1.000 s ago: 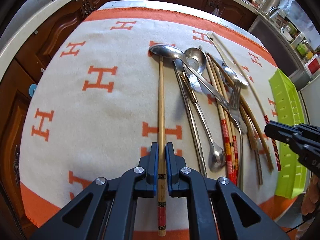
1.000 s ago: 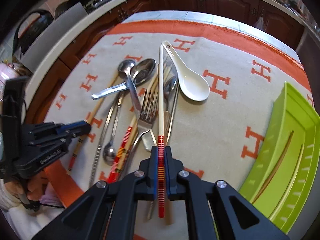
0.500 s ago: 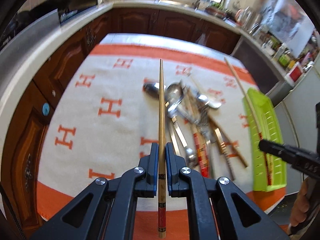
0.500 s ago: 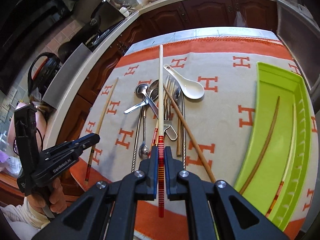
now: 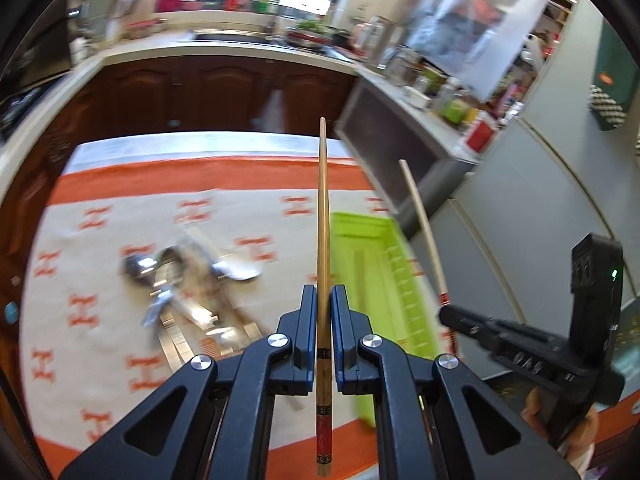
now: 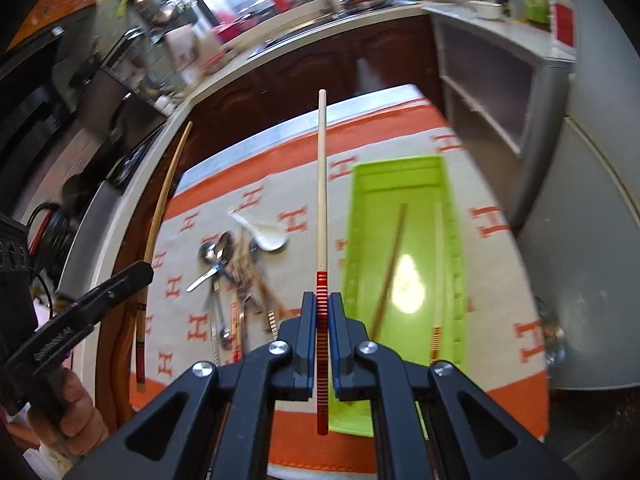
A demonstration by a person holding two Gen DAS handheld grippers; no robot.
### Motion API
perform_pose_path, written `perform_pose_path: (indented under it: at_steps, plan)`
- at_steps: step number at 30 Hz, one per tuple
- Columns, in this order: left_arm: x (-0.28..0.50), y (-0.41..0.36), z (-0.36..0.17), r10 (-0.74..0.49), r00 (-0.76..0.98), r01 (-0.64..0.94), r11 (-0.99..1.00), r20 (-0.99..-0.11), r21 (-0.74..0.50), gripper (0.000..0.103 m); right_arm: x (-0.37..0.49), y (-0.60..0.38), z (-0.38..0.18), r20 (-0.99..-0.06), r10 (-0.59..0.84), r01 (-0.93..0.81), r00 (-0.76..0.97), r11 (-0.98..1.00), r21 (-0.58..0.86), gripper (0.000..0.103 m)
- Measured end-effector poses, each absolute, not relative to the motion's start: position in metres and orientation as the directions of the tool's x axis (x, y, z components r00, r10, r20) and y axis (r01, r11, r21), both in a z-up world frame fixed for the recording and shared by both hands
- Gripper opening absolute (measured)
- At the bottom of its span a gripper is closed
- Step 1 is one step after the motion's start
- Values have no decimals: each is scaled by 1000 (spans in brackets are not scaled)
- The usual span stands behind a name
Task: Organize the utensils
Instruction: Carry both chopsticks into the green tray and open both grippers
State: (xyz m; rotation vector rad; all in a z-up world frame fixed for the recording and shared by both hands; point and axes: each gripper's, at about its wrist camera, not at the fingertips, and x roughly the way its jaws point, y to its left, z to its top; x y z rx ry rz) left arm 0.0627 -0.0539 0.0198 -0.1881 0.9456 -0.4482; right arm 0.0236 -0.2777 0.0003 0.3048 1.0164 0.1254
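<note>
Only right view shows tray [image 6: 400,184] holding chopsticks [image 6: 386,280]

- The left gripper [image 5: 324,308] now holds its bamboo chopstick [image 5: 323,240] lifted clear of the utensil pile [image 5: 188,292], high above the cloth and close beside the green tray [image 5: 380,280].
- The right gripper [image 6: 322,312], clamping the white chopstick [image 6: 321,184], has risen from the pile and now hangs just beside that tray's [image 6: 360,200] left rim.

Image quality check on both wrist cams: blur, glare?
Left wrist: tablecloth and utensil pile motion-smeared; held bamboo chopstick sharp. Right wrist: milder blur, bright glare patch on green tray floor; white chopstick crisp. Windows blown out in both.
</note>
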Motion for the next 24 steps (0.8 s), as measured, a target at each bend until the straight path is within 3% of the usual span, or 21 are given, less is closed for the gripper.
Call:
perform_pose_path:
  at_steps: [7, 16, 20, 24]
  plan:
    - [81, -129, 1, -505, 401, 370, 853, -764, -369, 5, 20, -303, 9, -806, 194, 103, 559, 949, 299, 5]
    - [82, -175, -64, -466, 262, 368, 858, -845, -359, 6, 30, -314, -42, -876, 191, 173, 443, 940, 293, 6]
    - [78, -172, -70, -444, 282, 368, 869, -850, -331, 23, 34, -319, -57, -896, 193, 200, 401, 936, 291, 7]
    - [73, -163, -63, -421, 337, 367, 882, -842, -294, 48, 36, -317, -64, -903, 206, 197, 377, 935, 296, 7]
